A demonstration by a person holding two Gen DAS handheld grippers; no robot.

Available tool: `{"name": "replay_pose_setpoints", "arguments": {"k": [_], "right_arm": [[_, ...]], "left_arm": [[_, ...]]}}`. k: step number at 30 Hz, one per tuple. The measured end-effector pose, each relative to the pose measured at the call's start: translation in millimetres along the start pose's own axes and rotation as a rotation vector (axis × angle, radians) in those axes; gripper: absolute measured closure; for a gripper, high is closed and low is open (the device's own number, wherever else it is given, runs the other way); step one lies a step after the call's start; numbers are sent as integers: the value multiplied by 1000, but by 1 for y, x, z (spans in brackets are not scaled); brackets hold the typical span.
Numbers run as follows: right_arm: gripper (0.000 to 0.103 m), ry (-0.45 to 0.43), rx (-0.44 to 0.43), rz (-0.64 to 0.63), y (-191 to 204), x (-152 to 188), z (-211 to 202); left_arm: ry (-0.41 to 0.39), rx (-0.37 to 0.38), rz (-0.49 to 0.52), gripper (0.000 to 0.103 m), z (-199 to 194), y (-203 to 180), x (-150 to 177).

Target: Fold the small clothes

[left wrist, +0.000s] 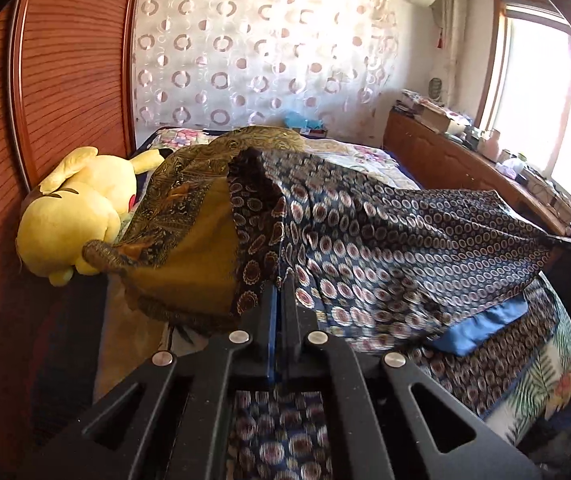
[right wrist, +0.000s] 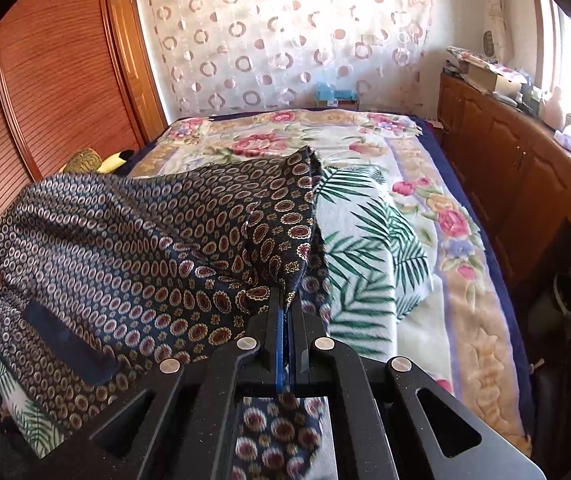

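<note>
Bed below; left gripper, right gripper both clamp patterned cloth taut between.

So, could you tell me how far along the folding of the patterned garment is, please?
Done: both grippers have pinched the navy patterned garment. In hand: left gripper and right gripper hold it stretched above the floral blanket. Left: no neat fold shows yet; the olive cloth also lies unfolded.

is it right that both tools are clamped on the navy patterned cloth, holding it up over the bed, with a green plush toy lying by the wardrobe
Nearly. The plush toy is yellow, not green, as the left wrist view shows. The rest holds: the left tool and right tool are both clamped on the navy patterned cloth, raised over the bed.
</note>
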State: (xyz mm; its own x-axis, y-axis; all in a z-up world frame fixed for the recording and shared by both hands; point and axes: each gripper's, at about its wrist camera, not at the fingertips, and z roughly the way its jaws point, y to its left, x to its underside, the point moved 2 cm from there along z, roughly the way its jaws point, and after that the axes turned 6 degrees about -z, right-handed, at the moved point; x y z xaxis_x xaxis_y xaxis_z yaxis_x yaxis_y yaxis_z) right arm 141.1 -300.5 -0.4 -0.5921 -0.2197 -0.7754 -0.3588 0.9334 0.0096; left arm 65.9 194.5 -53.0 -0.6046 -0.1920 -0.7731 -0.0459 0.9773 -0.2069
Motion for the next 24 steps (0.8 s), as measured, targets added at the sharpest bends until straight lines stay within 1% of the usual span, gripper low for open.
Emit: {"name": "replay_pose_setpoints", "arguments": {"k": [2,4,7,11,15,17,19,21,22,23,24], "right_arm": [[102,2,1,10,-4,8,-5],[102,9,-5,20,-7,18,-10],[102,23,-16,18,-5,28,-13],[102,34,-23,15,-3,39,-17],[102,62,-4,-13,-1,46,-11],[102,61,31,-41,3,47,-10],[102,48,58,-74,11,44,-12],[99,35,81,-81,17,40,-14],[94,27,95,-81,19,39,-16],[85,21,106,-82,20,39,-18],[80,14,111,-82,21,37,-19]], "left_arm": [[12,-28,25,101,-3,3,8],[39,-24,15,101,-6,7,18],[63,-40,20,101,-12,11,31],[79,-51,24,101,-20,11,43],[99,-60,19,101,-23,12,56],[116,-90,32,101,-16,14,58],[119,-86,16,101,-12,19,61],[106,-87,14,101,-12,19,59],[96,-88,12,101,-13,19,57],[86,-85,9,101,-14,19,56],[76,-79,6,101,-16,18,56]]}}
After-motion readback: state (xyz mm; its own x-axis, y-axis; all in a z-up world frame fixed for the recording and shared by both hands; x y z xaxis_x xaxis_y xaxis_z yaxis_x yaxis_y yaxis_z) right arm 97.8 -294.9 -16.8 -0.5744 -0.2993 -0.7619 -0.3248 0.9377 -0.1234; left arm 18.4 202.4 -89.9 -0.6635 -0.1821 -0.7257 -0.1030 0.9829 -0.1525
